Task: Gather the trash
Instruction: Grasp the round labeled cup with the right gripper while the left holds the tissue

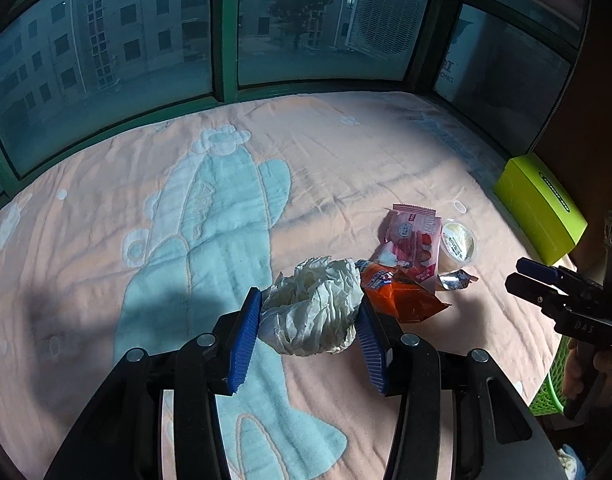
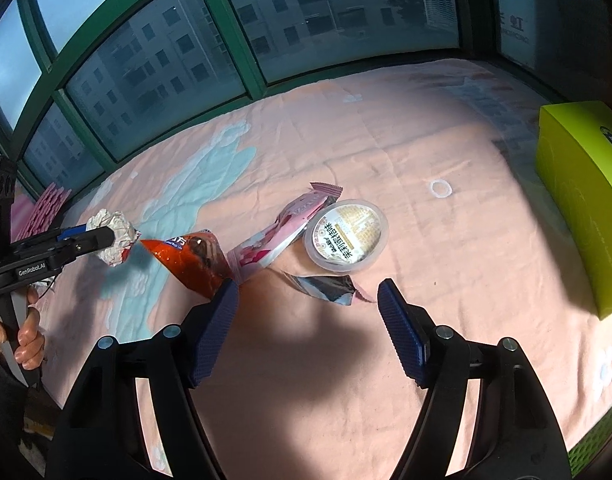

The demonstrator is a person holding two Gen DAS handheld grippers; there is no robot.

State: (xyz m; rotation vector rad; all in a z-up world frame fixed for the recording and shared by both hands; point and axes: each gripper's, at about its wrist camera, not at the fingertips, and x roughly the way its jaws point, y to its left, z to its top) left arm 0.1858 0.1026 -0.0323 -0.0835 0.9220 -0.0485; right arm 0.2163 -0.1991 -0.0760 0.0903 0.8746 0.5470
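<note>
Left fingers point(image 1: 250, 332) pinching crumpled paper wad point(image 1: 314, 304): light, soft, crushable, gripped mid-bulk. Right gripper point(image 2: 310, 304) spread wide, holding nothing, above foil scrap point(image 2: 326, 286).

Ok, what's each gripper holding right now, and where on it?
The left gripper clamps the crumpled paper ball across its middle. The right gripper is open, holding nothing.

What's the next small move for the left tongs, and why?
Probably lift the left tongs straight up. Their pads already squeeze the crumpled paper ball from both sides, and it sits right beside the orange wrapper, so a sideways drag might pull that along. The right tongs are open and hold nothing.
</note>
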